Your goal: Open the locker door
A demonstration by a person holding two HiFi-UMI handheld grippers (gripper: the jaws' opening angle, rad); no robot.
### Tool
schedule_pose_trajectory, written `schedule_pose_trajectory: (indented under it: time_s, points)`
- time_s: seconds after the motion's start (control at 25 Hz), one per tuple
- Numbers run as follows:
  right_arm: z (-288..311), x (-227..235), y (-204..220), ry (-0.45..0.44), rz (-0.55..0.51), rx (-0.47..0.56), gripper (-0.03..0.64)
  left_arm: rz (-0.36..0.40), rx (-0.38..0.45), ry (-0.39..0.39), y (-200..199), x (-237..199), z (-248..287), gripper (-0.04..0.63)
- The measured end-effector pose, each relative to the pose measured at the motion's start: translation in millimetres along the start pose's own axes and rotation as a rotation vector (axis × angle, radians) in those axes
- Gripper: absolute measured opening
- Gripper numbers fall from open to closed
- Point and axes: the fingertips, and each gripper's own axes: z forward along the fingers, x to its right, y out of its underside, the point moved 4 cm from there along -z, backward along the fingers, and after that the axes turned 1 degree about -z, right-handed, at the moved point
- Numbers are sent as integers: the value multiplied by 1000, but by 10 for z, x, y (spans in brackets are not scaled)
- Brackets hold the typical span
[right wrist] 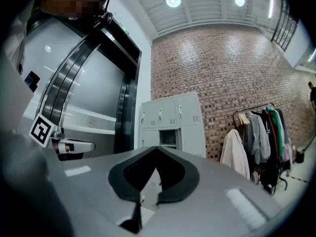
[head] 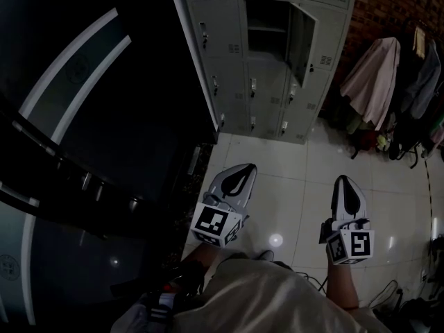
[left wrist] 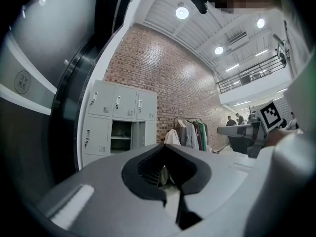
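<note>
Brick-backed lockers [head: 267,96] show one door [head: 303,44] open, seemingly empty; left gripper [head: 244,171], right gripper [head: 345,181] clenched.

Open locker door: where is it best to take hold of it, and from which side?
Probably pinch the free upright edge of the open locker door, the edge away from its compartment. Come from the front: the door stands swung out, a thin flat sheet, so that edge is bare.

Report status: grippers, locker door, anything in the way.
Left gripper shut, empty; right gripper shut, empty. One locker door already open, lockers well ahead. Tile floor between, nothing blocking.
</note>
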Motion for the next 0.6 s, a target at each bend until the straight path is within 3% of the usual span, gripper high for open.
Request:
schedule_pose_trajectory:
  time_s: [0.6]
  points:
    - [-98,-62,148,-18,3,-28,0,-18,-10,-28,132,23,-149,55]
